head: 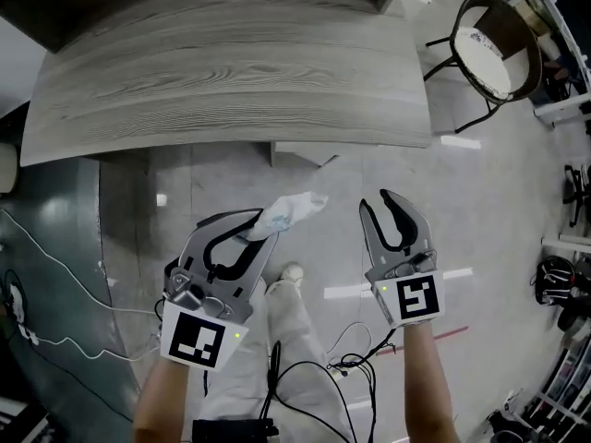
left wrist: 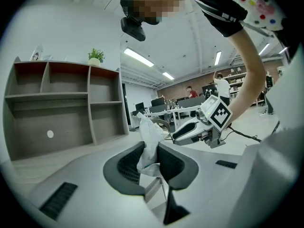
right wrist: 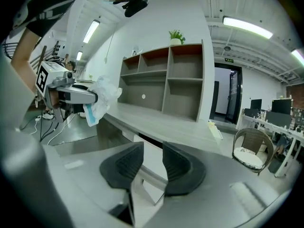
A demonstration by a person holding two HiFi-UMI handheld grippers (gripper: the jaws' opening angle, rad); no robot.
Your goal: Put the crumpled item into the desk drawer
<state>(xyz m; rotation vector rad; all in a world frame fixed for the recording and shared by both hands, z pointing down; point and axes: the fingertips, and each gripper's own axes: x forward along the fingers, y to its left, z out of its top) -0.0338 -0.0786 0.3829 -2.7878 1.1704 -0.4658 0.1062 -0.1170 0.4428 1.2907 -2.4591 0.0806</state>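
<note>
Carry step, as judged. Crumpled item (head: 294, 209) pinched in left tool (head: 263, 233), held in air short of counter (head: 231, 72) edge. Right tool (head: 386, 203) parted, empty; likely wanted next for opening drawer

left gripper (head: 262, 227) fingers pinch crumpled item (head: 294, 209); right gripper (head: 377, 201) fingers apart, seemingly empty.

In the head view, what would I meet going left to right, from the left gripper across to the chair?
left gripper → crumpled item → right gripper → chair
</note>
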